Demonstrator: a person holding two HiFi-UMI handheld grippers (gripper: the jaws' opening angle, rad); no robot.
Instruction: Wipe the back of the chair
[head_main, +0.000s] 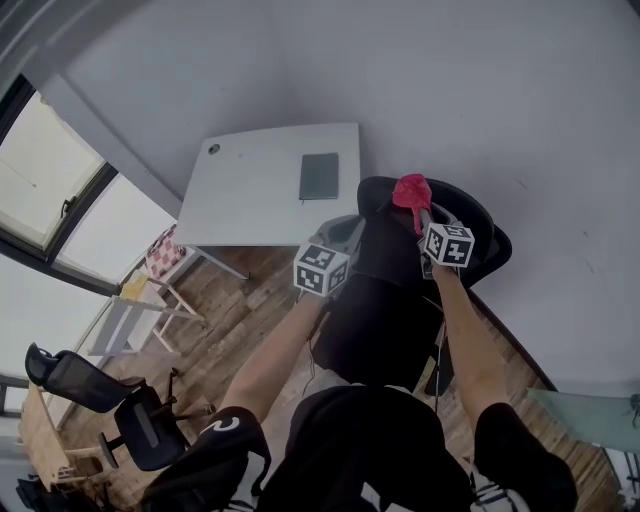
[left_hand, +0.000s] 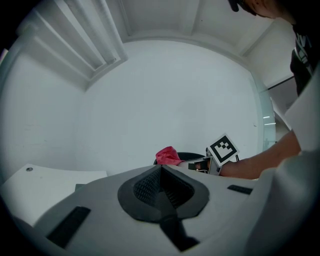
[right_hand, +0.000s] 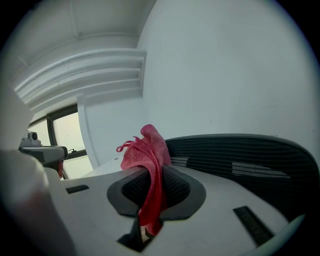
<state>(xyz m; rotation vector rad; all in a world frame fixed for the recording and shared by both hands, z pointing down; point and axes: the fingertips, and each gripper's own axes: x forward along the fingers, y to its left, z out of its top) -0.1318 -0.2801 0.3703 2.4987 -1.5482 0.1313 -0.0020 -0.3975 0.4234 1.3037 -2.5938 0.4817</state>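
A black mesh chair (head_main: 395, 290) stands below me against the white wall, its curved back (head_main: 478, 222) on the wall side. My right gripper (head_main: 421, 214) is shut on a red cloth (head_main: 411, 190) just above the top of the back. In the right gripper view the cloth (right_hand: 148, 150) sticks up out of the closed jaws, with the ribbed chair back (right_hand: 250, 160) directly behind. My left gripper (head_main: 343, 236) hovers left of the chair, its jaws shut with nothing in them (left_hand: 161, 171). From the left gripper view the cloth (left_hand: 168, 155) shows ahead.
A white table (head_main: 250, 190) with a dark notebook (head_main: 319, 176) stands left of the chair. A small stand with a checked cloth (head_main: 160, 255) and two black office chairs (head_main: 140, 425) sit lower left by the windows (head_main: 50, 190). A glass surface (head_main: 590, 415) lies at lower right.
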